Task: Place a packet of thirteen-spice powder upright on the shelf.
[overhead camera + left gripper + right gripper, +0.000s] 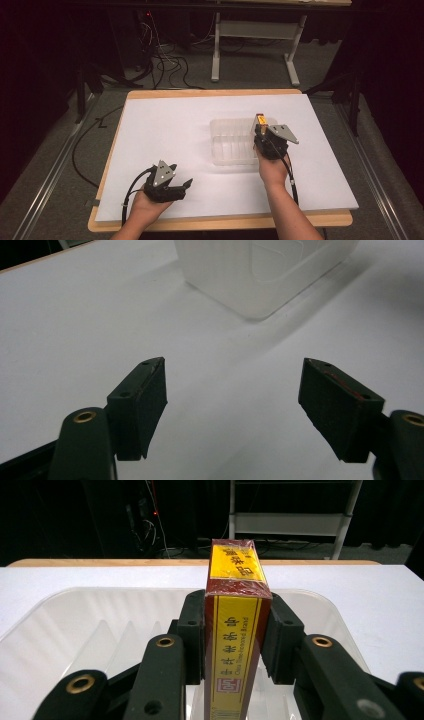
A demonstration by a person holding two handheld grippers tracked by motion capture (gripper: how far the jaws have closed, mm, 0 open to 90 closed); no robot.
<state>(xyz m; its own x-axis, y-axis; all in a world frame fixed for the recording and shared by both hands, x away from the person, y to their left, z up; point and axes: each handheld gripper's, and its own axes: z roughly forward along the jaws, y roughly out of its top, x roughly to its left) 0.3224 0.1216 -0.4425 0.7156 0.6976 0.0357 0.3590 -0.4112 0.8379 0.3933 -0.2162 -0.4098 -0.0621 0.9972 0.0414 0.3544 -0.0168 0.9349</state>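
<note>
One clear plastic tub (235,142) sits on the white sheet (165,135) that covers the wooden table (220,220), a bit to the right of the middle. It has ribs along its inside wall, and nothing can be seen lying in it. The right gripper (263,131) is over the right end of the tub, and its two black jaws are squeezed tight on one tall box (235,630), one jaw on each side. The box is red and yellow and wrapped in shiny film. It stands upright between the jaws, above the tub's open top. Yellow panels on its top and front have dark writing in Chinese signs, with a thin line of small English words next to them that looks like it ends in "Brand", but it is too small to be sure. Near the bottom of the box is a small red square mark. The left gripper (181,187) is near the front left of the table, well apart from the tub, with its jaws spread wide and nothing between them. There are two grippers, one tub and one box.
</note>
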